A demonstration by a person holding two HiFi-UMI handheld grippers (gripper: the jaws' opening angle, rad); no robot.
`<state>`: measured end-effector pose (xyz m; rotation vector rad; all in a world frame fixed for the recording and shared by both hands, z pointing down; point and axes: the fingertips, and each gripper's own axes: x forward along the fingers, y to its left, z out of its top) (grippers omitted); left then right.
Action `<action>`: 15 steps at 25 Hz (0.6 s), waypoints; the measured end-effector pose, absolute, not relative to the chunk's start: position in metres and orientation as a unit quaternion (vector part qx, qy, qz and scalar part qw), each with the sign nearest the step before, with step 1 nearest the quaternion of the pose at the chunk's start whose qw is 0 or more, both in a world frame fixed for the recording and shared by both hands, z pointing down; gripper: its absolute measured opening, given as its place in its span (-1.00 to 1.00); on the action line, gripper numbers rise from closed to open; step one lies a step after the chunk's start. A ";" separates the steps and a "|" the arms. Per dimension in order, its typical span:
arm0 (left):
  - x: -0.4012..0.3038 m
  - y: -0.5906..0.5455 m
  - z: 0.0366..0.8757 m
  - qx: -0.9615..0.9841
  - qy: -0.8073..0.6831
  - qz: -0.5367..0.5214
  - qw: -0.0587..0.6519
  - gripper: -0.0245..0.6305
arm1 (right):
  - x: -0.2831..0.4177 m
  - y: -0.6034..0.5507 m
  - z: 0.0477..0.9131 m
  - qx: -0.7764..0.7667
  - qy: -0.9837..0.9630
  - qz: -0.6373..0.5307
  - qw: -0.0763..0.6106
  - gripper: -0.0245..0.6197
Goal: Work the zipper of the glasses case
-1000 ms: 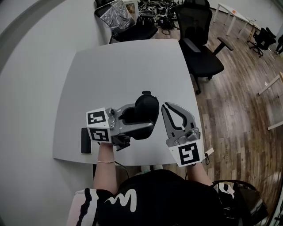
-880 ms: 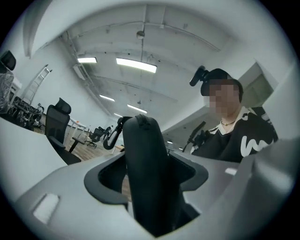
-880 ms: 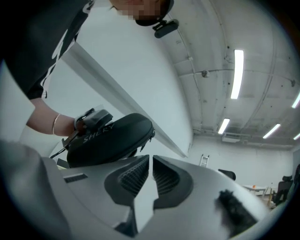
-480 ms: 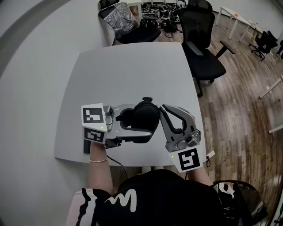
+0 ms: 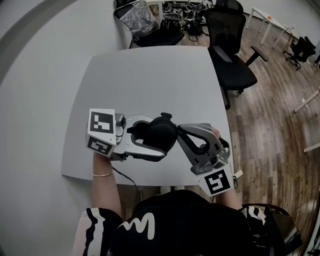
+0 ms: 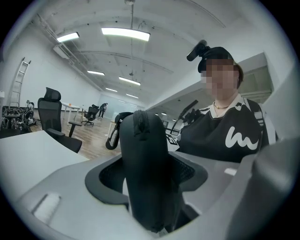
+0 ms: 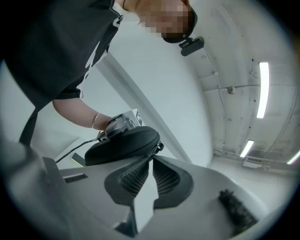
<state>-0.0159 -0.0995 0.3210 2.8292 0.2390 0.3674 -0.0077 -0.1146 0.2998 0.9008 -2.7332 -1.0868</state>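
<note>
The black glasses case (image 5: 161, 131) hangs above the white table (image 5: 150, 80), clamped between the jaws of my left gripper (image 5: 150, 137). In the left gripper view the case (image 6: 145, 154) stands on edge between the pads, zipper seam on top, and a carabiner (image 6: 112, 136) hangs off its far end. My right gripper (image 5: 181, 128) points left at the case's right end. In the right gripper view my right gripper (image 7: 151, 157) has its jaws closed, tips against the case (image 7: 123, 145) just under a small zipper tab (image 7: 161, 146). Whether the tab is pinched is hidden.
A black office chair (image 5: 230, 45) stands at the table's far right corner. Another seat with a crinkled silver bag (image 5: 134, 15) is behind the table. A dark cable (image 5: 125, 177) runs off the front edge by the person's left arm. Wood floor lies to the right.
The left gripper has turned and shifted left, carrying the case with it. The right gripper has swung from pointing away to pointing left, and its tips now meet the case's end.
</note>
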 end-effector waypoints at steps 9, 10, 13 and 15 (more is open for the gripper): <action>-0.020 -0.092 0.324 0.969 0.122 0.143 0.158 -0.10 | -0.008 -0.108 0.292 0.268 -0.897 -0.350 0.013 -0.89; -0.021 -0.092 0.325 0.969 0.123 0.145 0.160 -0.10 | -0.009 -0.108 0.292 0.270 -0.897 -0.350 0.011 -0.89; -0.021 -0.091 0.328 0.967 0.123 0.150 0.163 -0.10 | -0.005 -0.106 0.287 0.272 -0.898 -0.346 -0.003 -0.89; -0.020 -0.089 0.326 0.967 0.131 0.149 0.162 -0.10 | -0.005 -0.106 0.285 0.271 -0.897 -0.348 -0.003 -0.90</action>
